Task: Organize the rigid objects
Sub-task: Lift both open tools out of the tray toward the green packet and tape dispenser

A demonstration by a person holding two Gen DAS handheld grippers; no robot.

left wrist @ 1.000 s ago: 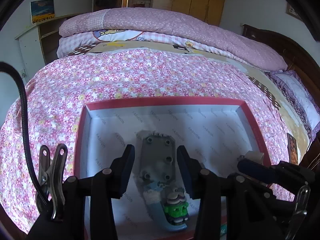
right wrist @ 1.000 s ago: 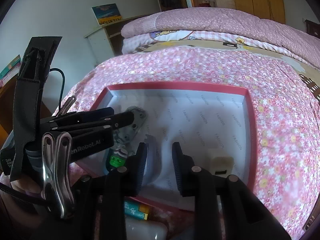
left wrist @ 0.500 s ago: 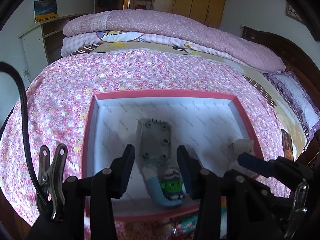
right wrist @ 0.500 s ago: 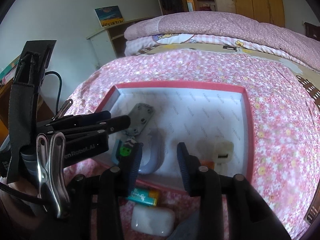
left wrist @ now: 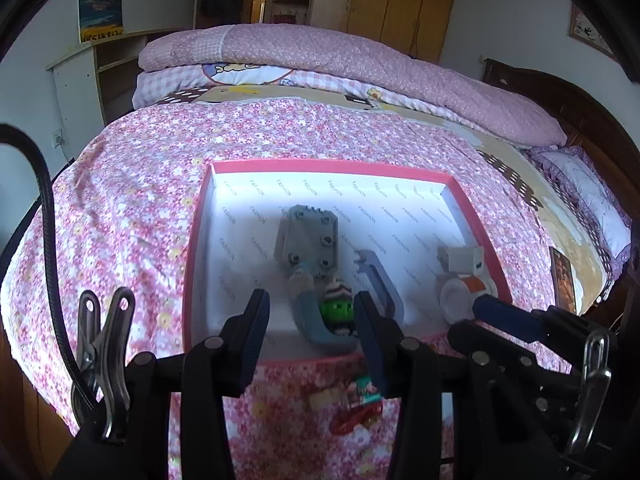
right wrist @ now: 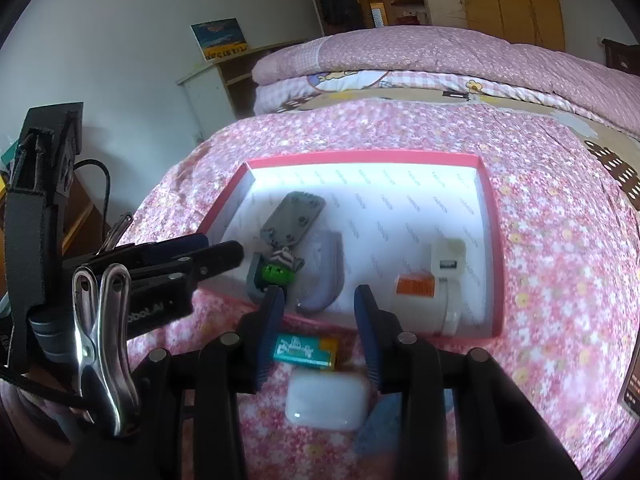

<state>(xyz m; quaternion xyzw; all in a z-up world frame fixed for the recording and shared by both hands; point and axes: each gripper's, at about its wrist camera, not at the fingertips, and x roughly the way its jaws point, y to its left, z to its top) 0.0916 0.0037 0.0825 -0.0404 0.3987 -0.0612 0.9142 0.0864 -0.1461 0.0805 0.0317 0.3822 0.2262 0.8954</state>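
Note:
A red-rimmed box (left wrist: 328, 166) with a white floor lies on the flowered bedspread. Inside it are a grey bolted plate (left wrist: 310, 236), a green toy figure (left wrist: 338, 308) on a curved blue-grey piece, a grey U-shaped part (left wrist: 380, 280) and a white adapter (right wrist: 448, 260) beside a white item with an orange label (right wrist: 416, 292). My left gripper (left wrist: 310, 312) hangs open over the box's near edge, empty. My right gripper (right wrist: 319, 300) is open too, above a teal pack (right wrist: 304, 348) and a white case (right wrist: 326, 400) that lie in front of the box.
A red object (left wrist: 356, 416) lies on the bedspread beside the teal pack. Folded pink quilts (left wrist: 320, 56) are piled at the far end of the bed. A dark wooden headboard (left wrist: 568, 104) is on the right, a white shelf (right wrist: 216, 92) on the left.
Both grippers have drawn back from inside the box to its near edge. The right jaws stand wider than before. The teal pack and the white case have come into view.

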